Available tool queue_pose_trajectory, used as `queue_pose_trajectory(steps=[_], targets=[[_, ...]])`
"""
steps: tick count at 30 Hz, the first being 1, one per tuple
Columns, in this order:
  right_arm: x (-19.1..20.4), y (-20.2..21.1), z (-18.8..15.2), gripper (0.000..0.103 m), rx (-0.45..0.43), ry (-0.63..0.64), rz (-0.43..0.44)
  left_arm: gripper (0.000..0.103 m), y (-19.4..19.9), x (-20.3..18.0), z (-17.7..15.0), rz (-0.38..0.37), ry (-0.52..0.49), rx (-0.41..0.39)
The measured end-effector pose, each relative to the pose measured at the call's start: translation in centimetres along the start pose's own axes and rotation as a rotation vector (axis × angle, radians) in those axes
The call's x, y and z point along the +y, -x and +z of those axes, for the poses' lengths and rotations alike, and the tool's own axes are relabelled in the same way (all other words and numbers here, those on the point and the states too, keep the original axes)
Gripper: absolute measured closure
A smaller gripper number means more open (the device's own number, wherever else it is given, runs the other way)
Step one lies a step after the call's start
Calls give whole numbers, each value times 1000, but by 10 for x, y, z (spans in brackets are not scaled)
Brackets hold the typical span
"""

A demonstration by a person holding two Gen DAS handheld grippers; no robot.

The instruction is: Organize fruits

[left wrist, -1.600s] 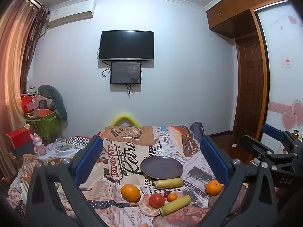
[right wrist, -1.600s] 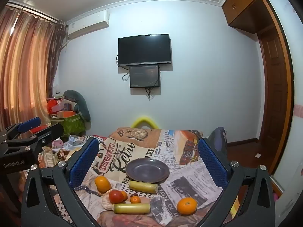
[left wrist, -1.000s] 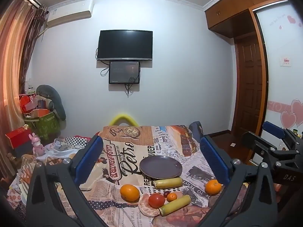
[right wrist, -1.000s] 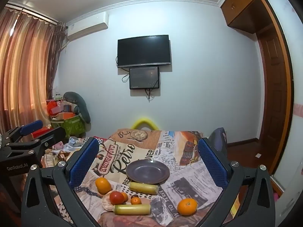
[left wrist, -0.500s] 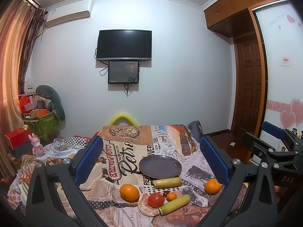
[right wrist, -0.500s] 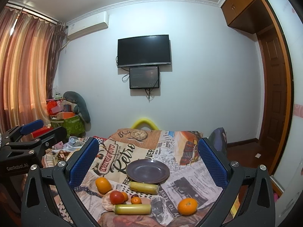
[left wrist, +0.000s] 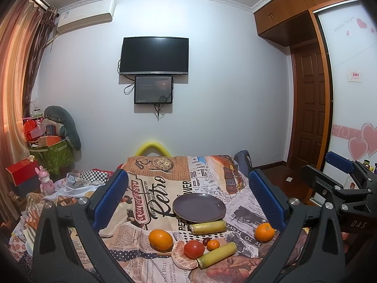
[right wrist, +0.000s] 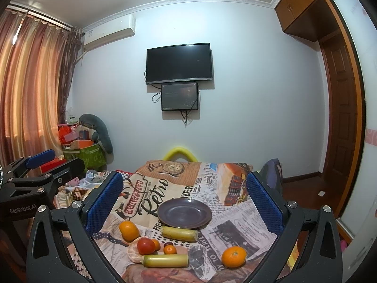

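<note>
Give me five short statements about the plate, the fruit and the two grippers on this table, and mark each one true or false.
1. The purple plate holds nothing. True.
2. The left gripper grips an orange. False: it is open and holds nothing.
3. The red tomato rests against the peeled orange. True.
4. Both yellow-green stalks lie on the plate. False: both lie on the cloth in front of it.
5. The right gripper is open. True.
</note>
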State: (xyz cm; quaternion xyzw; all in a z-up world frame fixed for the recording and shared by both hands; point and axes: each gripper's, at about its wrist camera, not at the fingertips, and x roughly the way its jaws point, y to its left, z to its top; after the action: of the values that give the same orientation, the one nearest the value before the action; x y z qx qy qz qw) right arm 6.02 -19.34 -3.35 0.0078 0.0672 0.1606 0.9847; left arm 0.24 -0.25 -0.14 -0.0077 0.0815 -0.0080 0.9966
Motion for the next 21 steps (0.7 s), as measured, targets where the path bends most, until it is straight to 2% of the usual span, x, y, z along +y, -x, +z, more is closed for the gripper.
queue_pose_trajectory(steps=[21], targets=[[2, 0, -1, 0, -1, -1, 3, 0, 0, 1, 0, -1, 1, 0]])
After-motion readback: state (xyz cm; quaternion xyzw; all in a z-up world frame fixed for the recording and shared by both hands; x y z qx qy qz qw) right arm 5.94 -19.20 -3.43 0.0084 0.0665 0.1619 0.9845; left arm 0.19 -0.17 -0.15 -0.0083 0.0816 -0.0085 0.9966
